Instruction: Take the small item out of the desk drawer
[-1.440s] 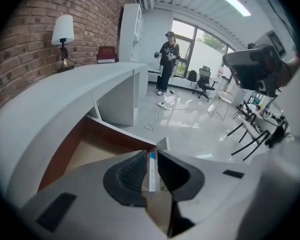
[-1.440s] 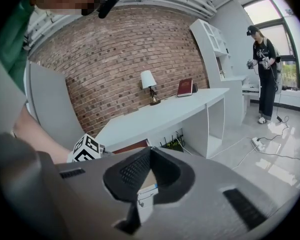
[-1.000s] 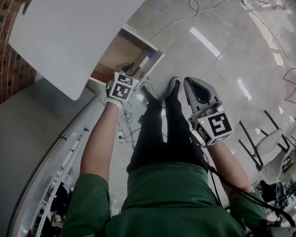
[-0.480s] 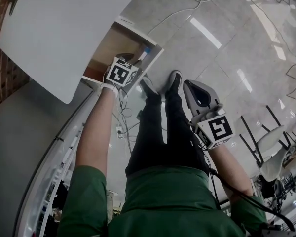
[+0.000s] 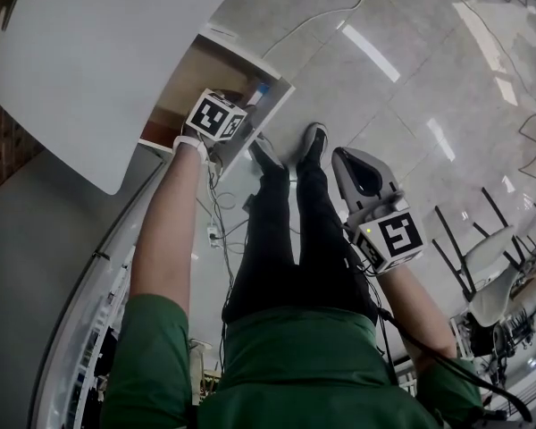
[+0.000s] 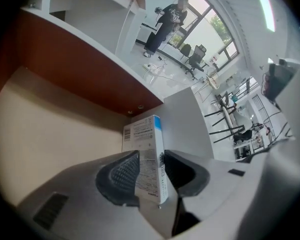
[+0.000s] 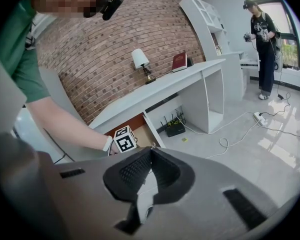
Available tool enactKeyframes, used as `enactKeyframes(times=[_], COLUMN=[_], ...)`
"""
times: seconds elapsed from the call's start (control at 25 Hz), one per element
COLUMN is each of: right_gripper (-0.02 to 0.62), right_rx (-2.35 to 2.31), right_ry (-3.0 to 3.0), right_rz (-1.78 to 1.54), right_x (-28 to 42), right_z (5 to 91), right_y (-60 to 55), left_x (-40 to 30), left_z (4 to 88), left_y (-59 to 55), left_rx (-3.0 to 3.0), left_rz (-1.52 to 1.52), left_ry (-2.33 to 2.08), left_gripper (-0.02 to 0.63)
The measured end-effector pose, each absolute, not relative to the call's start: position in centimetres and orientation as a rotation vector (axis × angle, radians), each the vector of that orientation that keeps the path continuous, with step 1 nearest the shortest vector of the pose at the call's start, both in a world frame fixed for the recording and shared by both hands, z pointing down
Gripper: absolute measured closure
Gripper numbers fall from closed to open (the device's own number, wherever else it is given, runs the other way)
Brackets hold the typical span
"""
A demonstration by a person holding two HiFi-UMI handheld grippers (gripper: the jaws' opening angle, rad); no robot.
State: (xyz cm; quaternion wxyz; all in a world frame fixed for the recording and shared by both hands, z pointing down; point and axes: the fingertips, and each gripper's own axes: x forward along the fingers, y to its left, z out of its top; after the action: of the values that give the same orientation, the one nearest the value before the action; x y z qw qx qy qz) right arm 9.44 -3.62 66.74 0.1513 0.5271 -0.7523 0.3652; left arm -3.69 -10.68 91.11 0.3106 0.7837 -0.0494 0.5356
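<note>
A white desk (image 5: 98, 52) has its wooden drawer (image 5: 196, 79) pulled open. A small white box with a blue stripe (image 6: 145, 134) stands upright near the drawer's front corner, and shows in the head view as the box (image 5: 262, 91). My left gripper (image 6: 152, 155) reaches down into the drawer. Its jaws have just been opening and now stand open, one on each side of the box. From above, the left gripper (image 5: 237, 114) shows mainly its marker cube. My right gripper (image 7: 149, 150) hangs over the floor, shut and empty; the head view shows this right gripper (image 5: 341, 155) beside the legs.
The person's legs and shoes (image 5: 286, 155) stand just before the drawer front. Cables (image 5: 357, 12) trail over the tiled floor. A lamp (image 7: 140, 59) and a red book (image 7: 180, 61) sit on the desk, a router (image 7: 175, 129) stands beneath it. Another person (image 7: 262, 44) stands by the window.
My left gripper has moved forward and down from the drawer's front edge into the drawer, by the box. The right gripper has hardly shifted.
</note>
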Motion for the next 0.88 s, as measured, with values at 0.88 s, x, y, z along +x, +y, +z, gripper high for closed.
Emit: enactKeyframes(times=[0.88], right_gripper=[0.592], right_rx=[1.534], right_ry=[-2.148], right_rz=[1.076], right_x=[9.7], right_z=[66.3], right_y=[-3.4], left_x=[-3.4], left_z=[89.8], left_y=[-9.8], left_rx=[2.178], left_rz=[1.537], left_ry=[-0.107], left_gripper=[0.543])
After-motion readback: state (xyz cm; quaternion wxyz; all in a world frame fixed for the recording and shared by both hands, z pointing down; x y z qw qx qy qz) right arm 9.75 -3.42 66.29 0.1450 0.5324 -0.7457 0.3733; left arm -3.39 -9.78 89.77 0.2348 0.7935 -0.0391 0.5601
